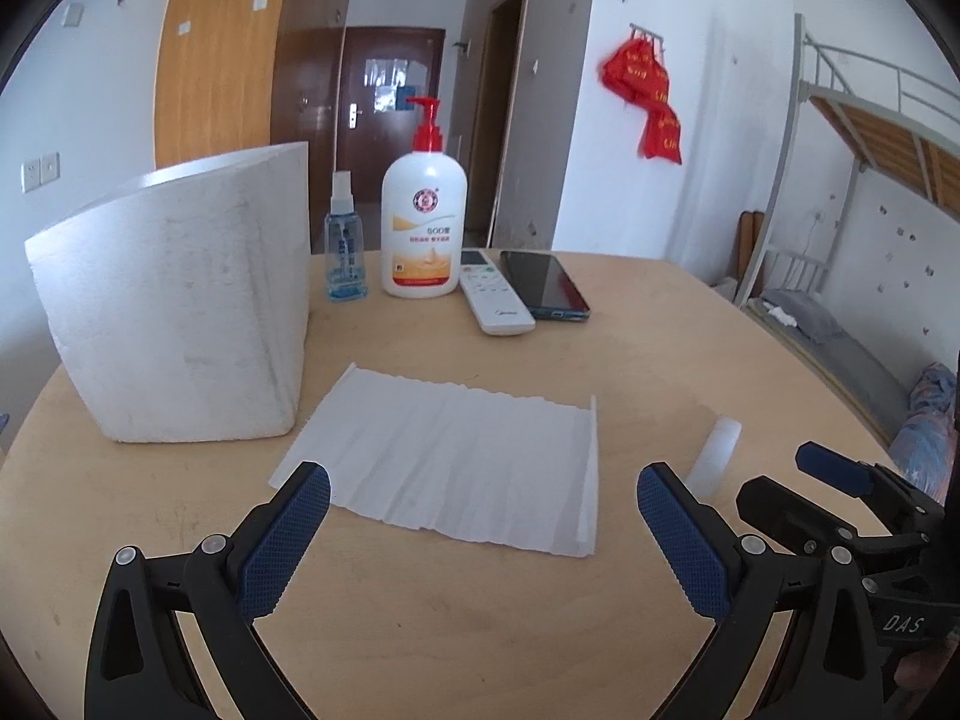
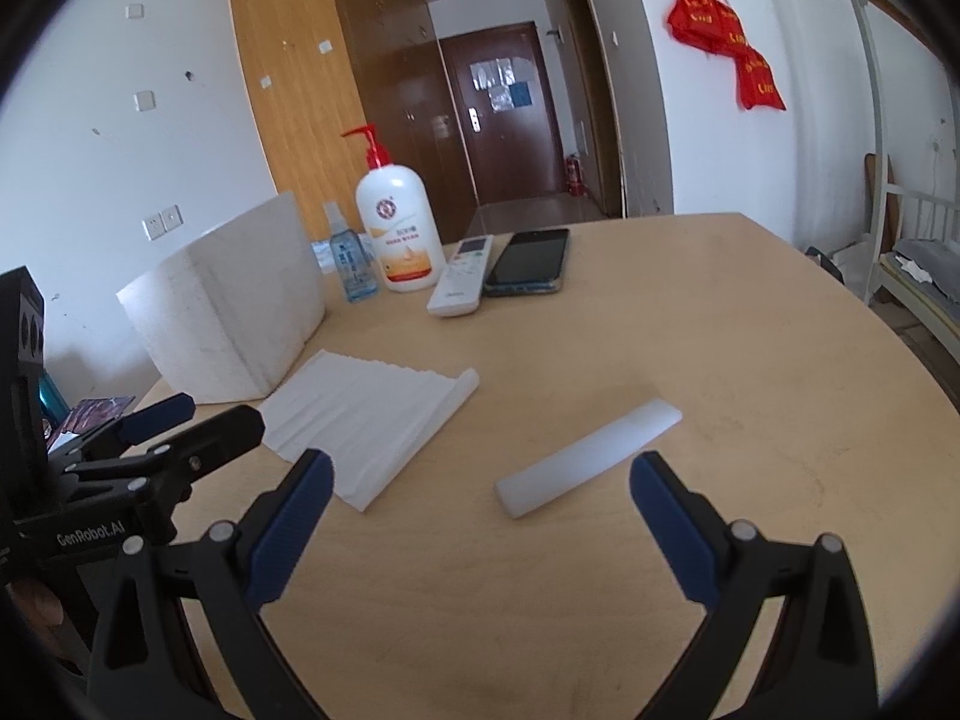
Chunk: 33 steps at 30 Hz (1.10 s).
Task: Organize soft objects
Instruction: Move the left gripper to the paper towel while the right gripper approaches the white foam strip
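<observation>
We hold our left gripper low and level, its jaws spread wide and gripping nothing — the blue pads face each other across the gap. Our right gripper sits just beside it on the right, jaws likewise parted and bare, both pointing forward over the table.

We are seeing a wooden table carrying a foam box, two bottles, a remote, a phone, a tissue and possibly a plastic strip.
</observation>
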Each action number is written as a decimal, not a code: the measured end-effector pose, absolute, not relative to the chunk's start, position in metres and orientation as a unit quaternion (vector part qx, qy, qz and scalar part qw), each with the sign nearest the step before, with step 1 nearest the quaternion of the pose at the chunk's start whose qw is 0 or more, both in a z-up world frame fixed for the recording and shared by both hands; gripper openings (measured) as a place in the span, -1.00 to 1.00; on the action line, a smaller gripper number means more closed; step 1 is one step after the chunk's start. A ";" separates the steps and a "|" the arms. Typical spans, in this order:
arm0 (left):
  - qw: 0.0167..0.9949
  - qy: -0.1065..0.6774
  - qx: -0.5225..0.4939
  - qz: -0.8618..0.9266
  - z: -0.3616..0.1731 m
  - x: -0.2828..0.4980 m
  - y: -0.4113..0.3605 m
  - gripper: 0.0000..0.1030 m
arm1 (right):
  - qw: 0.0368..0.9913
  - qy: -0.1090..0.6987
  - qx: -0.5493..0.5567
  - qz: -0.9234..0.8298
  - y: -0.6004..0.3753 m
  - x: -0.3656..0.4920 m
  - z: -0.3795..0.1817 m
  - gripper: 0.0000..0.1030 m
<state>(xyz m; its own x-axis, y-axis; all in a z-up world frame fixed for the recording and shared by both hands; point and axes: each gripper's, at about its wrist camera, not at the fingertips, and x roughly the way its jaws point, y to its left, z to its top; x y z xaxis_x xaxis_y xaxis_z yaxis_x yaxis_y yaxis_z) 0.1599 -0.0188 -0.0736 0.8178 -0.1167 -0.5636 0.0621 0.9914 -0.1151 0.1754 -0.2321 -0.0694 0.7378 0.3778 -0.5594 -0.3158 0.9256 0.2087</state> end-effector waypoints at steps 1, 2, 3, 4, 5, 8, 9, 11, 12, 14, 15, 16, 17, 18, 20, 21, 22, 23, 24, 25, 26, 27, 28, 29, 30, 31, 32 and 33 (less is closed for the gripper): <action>0.951 0.304 -0.044 -0.045 -0.074 0.164 -0.019 0.99 | 0.930 0.314 0.049 0.184 -0.232 0.177 -0.070 0.95; 0.950 0.307 -0.044 -0.044 -0.074 0.166 -0.019 0.99 | 0.929 0.319 0.048 0.180 -0.232 0.180 -0.070 0.95; 0.949 0.309 -0.045 -0.046 -0.074 0.169 -0.018 0.99 | 0.928 0.325 0.046 0.176 -0.232 0.184 -0.071 0.95; 0.948 0.312 -0.044 -0.047 -0.074 0.171 -0.018 0.99 | 0.928 0.327 0.046 0.175 -0.232 0.186 -0.072 0.95; 0.947 0.316 -0.042 -0.047 -0.074 0.174 -0.019 0.98 | 0.927 0.330 0.046 0.174 -0.233 0.189 -0.072 0.95; 0.942 0.329 -0.038 -0.049 -0.076 0.184 -0.019 0.98 | 0.925 0.337 0.043 0.172 -0.232 0.194 -0.073 0.95; 0.940 0.334 -0.039 -0.050 -0.078 0.187 -0.019 0.99 | 0.924 0.339 0.042 0.173 -0.232 0.196 -0.074 0.95; 0.936 0.346 -0.042 -0.053 -0.082 0.194 -0.018 0.98 | 0.922 0.343 0.041 0.174 -0.230 0.200 -0.075 0.95; 0.933 0.353 -0.043 -0.053 -0.084 0.198 -0.018 0.99 | 0.921 0.345 0.041 0.175 -0.230 0.201 -0.076 0.95; 0.926 0.370 -0.051 -0.053 -0.090 0.208 -0.017 0.98 | 0.919 0.349 0.042 0.176 -0.230 0.204 -0.077 0.95; 0.922 0.380 -0.054 -0.054 -0.093 0.212 -0.016 0.98 | 0.918 0.352 0.042 0.177 -0.230 0.206 -0.078 0.95; 0.918 0.388 -0.057 -0.055 -0.096 0.216 -0.016 0.98 | 0.917 0.355 0.042 0.176 -0.230 0.207 -0.079 0.95; 0.915 0.396 -0.060 -0.053 -0.098 0.219 -0.015 0.98 | 0.916 0.360 0.041 0.174 -0.229 0.210 -0.080 0.95; 0.913 0.401 -0.062 -0.051 -0.100 0.222 -0.014 0.98 | 0.914 0.365 0.041 0.175 -0.229 0.211 -0.082 0.95; 0.909 0.409 -0.064 -0.048 -0.103 0.225 -0.013 0.95 | 0.911 0.370 0.038 0.175 -0.229 0.214 -0.085 0.95; 0.907 0.413 -0.064 -0.047 -0.104 0.226 -0.013 0.91 | 0.910 0.374 0.037 0.175 -0.229 0.215 -0.085 0.95; 0.905 0.419 -0.063 -0.046 -0.106 0.228 -0.014 0.89 | 0.910 0.374 0.037 0.176 -0.228 0.215 -0.085 0.95; 0.903 0.424 -0.062 -0.046 -0.108 0.229 -0.014 0.85 | 0.909 0.374 0.037 0.178 -0.228 0.215 -0.085 0.95; 0.900 0.430 -0.060 -0.046 -0.110 0.231 -0.015 0.80 | 0.909 0.374 0.036 0.179 -0.228 0.215 -0.084 0.95; 0.896 0.438 -0.060 -0.048 -0.113 0.233 -0.016 0.78 | 0.909 0.373 0.036 0.179 -0.228 0.215 -0.084 0.95; 0.894 0.443 -0.059 -0.047 -0.114 0.234 -0.017 0.76 | 0.909 0.373 0.037 0.181 -0.229 0.215 -0.084 0.95; 0.891 0.447 -0.057 -0.047 -0.116 0.235 -0.017 0.75 | 0.909 0.373 0.038 0.181 -0.229 0.215 -0.084 0.95; 0.889 0.452 -0.057 -0.047 -0.118 0.236 -0.018 0.73 | 0.909 0.374 0.039 0.181 -0.229 0.215 -0.085 0.95; 0.886 0.458 -0.055 -0.045 -0.119 0.238 -0.019 0.71 | 0.908 0.374 0.039 0.182 -0.230 0.215 -0.085 0.95; 0.887 0.457 -0.051 -0.042 -0.119 0.238 -0.019 0.71 | 0.908 0.374 0.039 0.182 -0.231 0.214 -0.085 0.95; 0.887 0.457 -0.049 -0.040 -0.119 0.238 -0.020 0.70 | 0.908 0.375 0.039 0.181 -0.231 0.214 -0.085 0.95; 0.888 0.457 -0.047 -0.038 -0.119 0.238 -0.020 0.66 | 0.908 0.375 0.039 0.181 -0.231 0.214 -0.084 0.95; 0.888 0.456 -0.045 -0.037 -0.119 0.238 -0.021 0.62 | 0.908 0.377 0.038 0.179 -0.232 0.214 -0.084 0.95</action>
